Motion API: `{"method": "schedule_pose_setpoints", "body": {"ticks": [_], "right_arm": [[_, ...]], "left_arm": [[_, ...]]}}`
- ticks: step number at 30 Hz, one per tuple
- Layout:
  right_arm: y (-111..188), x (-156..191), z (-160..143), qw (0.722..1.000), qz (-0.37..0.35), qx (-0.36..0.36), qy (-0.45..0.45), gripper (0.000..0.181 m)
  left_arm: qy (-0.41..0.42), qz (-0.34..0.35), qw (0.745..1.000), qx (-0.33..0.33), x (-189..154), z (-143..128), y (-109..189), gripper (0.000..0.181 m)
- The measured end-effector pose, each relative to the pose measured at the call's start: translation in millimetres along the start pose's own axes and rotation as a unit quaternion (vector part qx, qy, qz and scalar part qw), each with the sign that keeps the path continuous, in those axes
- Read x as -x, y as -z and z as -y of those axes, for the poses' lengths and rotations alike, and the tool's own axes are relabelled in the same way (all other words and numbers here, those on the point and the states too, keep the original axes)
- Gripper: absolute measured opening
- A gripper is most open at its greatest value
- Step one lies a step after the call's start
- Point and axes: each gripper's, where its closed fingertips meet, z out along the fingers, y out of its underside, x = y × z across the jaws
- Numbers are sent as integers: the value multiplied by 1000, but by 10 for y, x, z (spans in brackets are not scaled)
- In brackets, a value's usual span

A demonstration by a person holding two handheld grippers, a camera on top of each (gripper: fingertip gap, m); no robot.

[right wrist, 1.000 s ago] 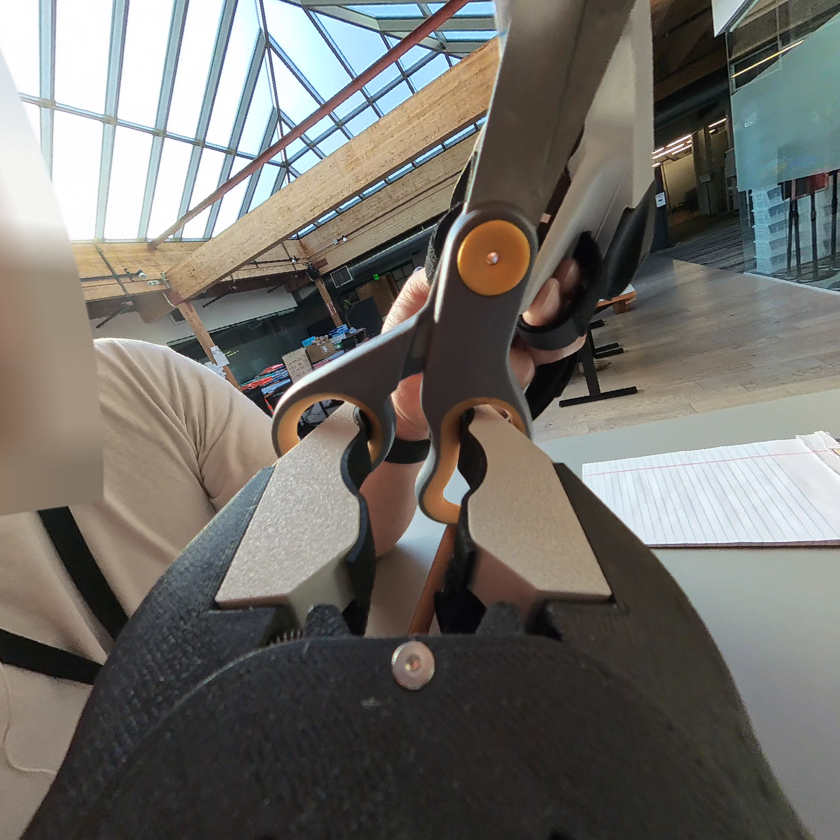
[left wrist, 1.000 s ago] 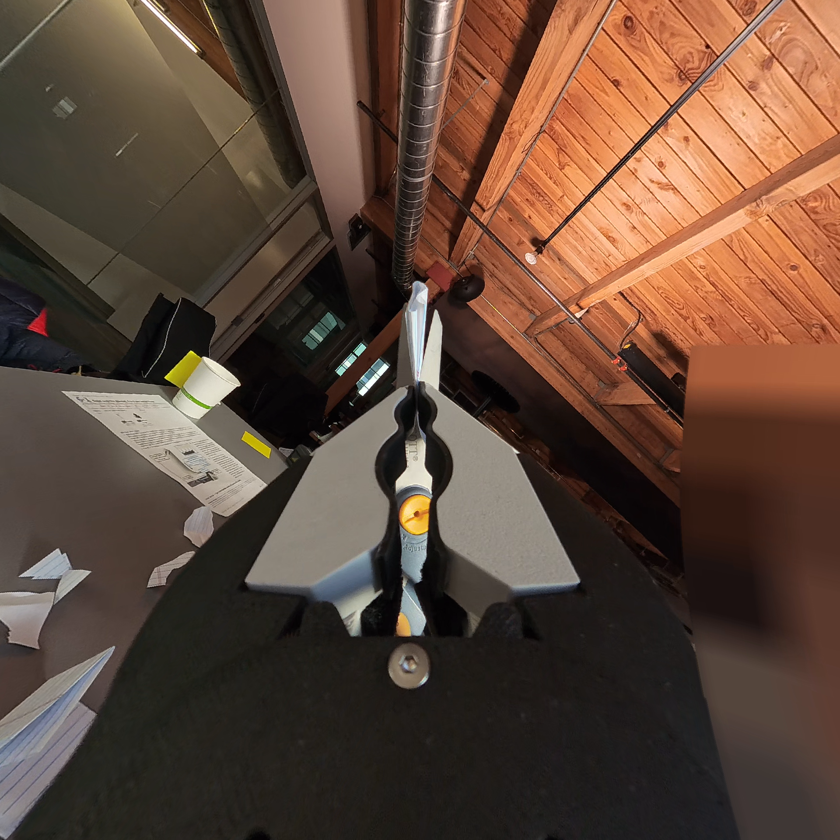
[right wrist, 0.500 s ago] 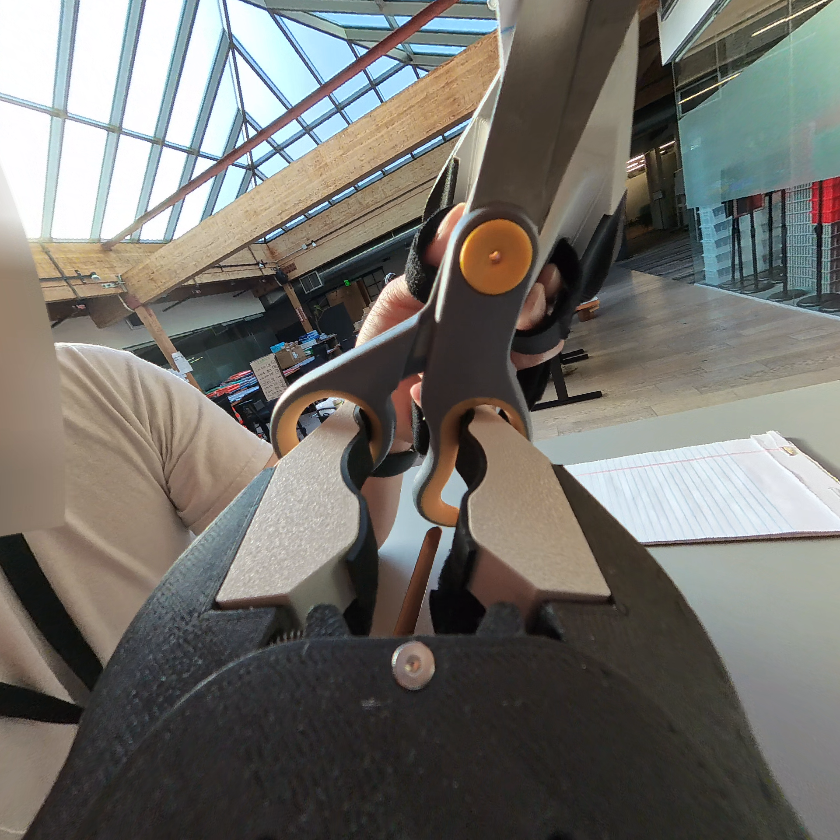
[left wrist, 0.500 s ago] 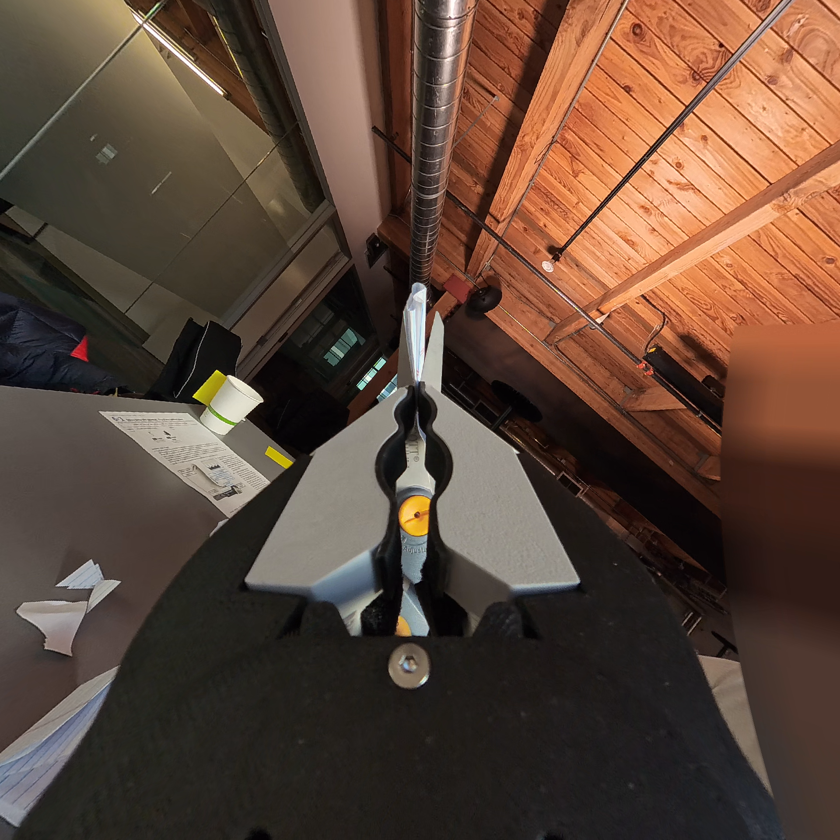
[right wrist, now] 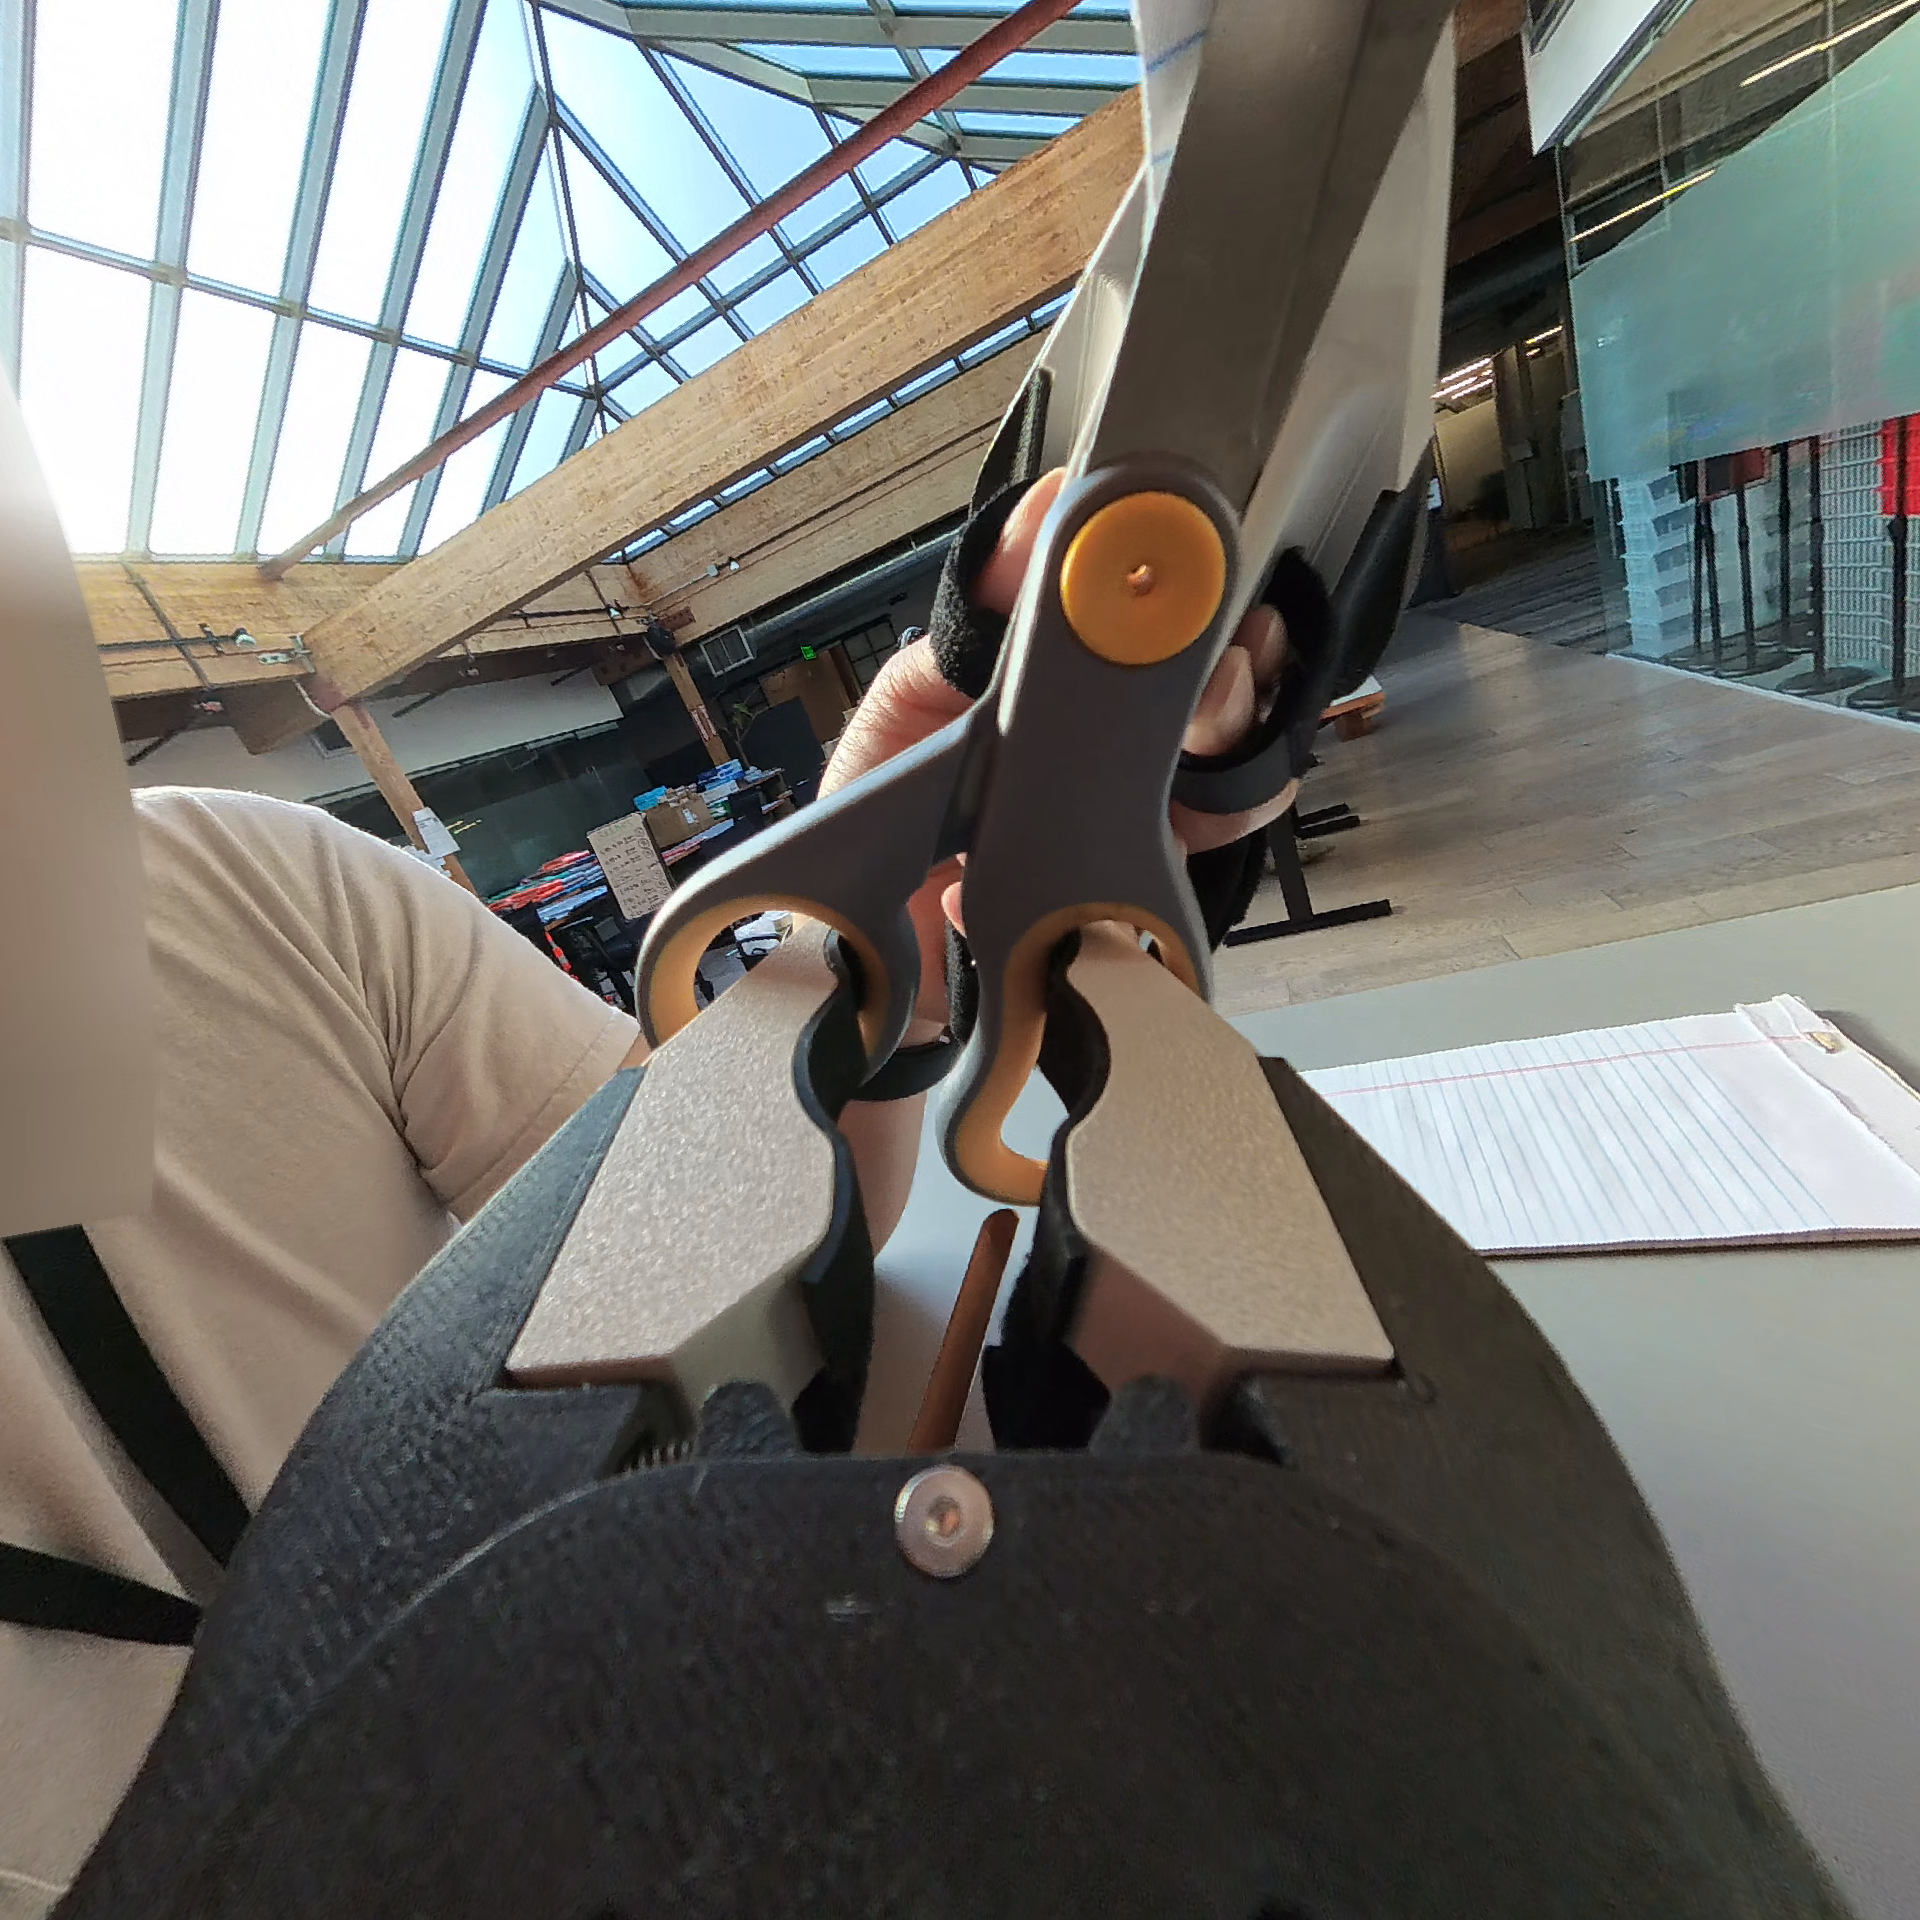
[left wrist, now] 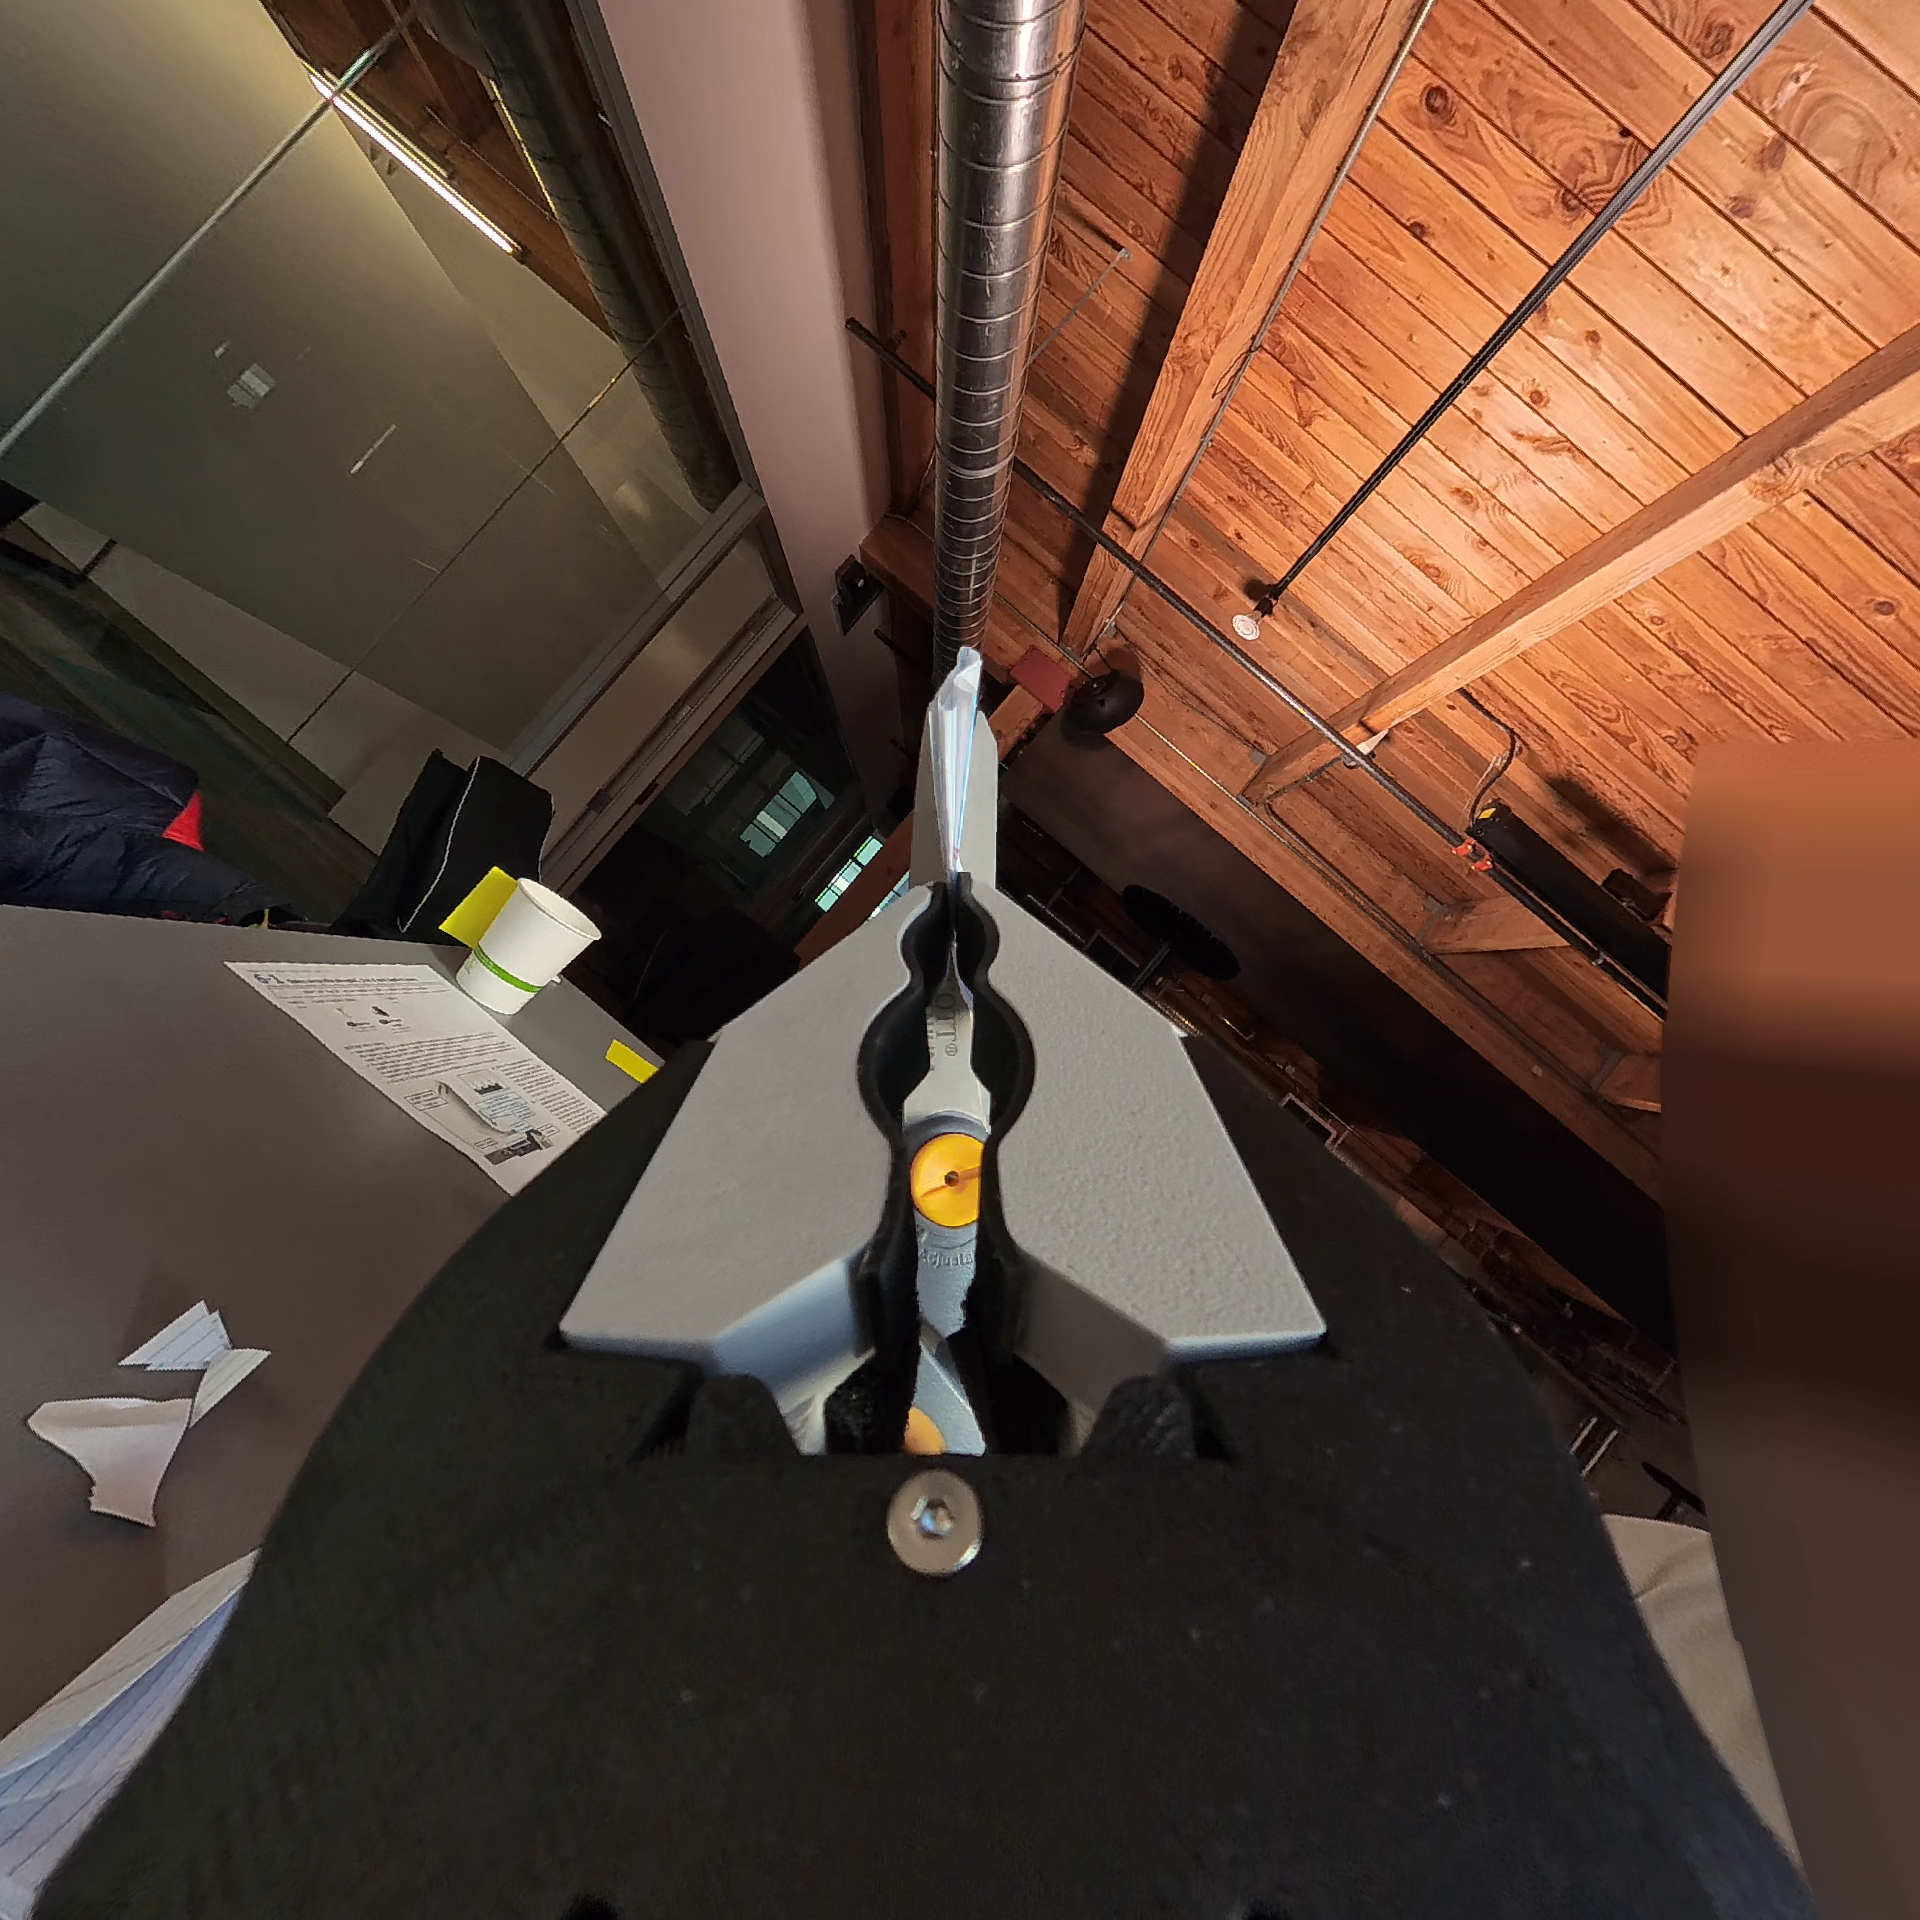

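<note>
From my remote station, both cameras look up from a grey desk (left wrist: 156,1143) under timber beams. The left hand-held gripper (left wrist: 951,894) is clamped shut on a narrow fold of lined paper (left wrist: 954,748), which stands up out of its fingertips towards the ceiling.

The right hand-held gripper (right wrist: 977,966) carries a pair of grey and orange scissors (right wrist: 1091,748). Each finger is threaded through one handle loop, and a gap is open between the two fingers. The blades rise up and to the right. A strip of the same lined paper lies against them at the top edge of the right wrist view.

In the left wrist view I see those scissors edge-on through the slot between the closed fingers, with the blade lying right along the paper. Behind the scissors, a person's hand (right wrist: 904,707) in a black fingerless glove grips the other tool.

The only container I can find is a white paper cup (left wrist: 525,945) with a green band, standing at the far edge of the desk beside a yellow note. I cannot see into it.

Near the cup lies a printed sheet (left wrist: 416,1060). White paper scraps (left wrist: 125,1444) are scattered closer in, well apart from the cup. A lined pad (right wrist: 1621,1132) lies flat on the desk to the right of the scissors. A thin brown rod (right wrist: 961,1330) shows through the right fingers' gap; I cannot tell what it is.
</note>
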Motion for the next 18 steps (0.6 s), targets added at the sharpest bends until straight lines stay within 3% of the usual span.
{"method": "schedule_pose_setpoints", "body": {"ticks": [7, 12, 15, 18], "right_arm": [[75, 36, -17, 1000, 12, 26, 5, 29], [163, 45, -89, 997, 8, 73, 14, 29], [250, 104, -149, 994, 22, 109, 10, 29], [340, 172, -250, 987, 35, 156, 2, 29]], "left_arm": [[-14, -8, 1000, 10, -41, 7, -1, 0], [-30, -11, 998, 53, -71, -2, 32, 1], [-46, 10, 997, 61, -20, 70, 92, 29], [-66, 2, 995, 81, -71, 95, 148, 35]]}}
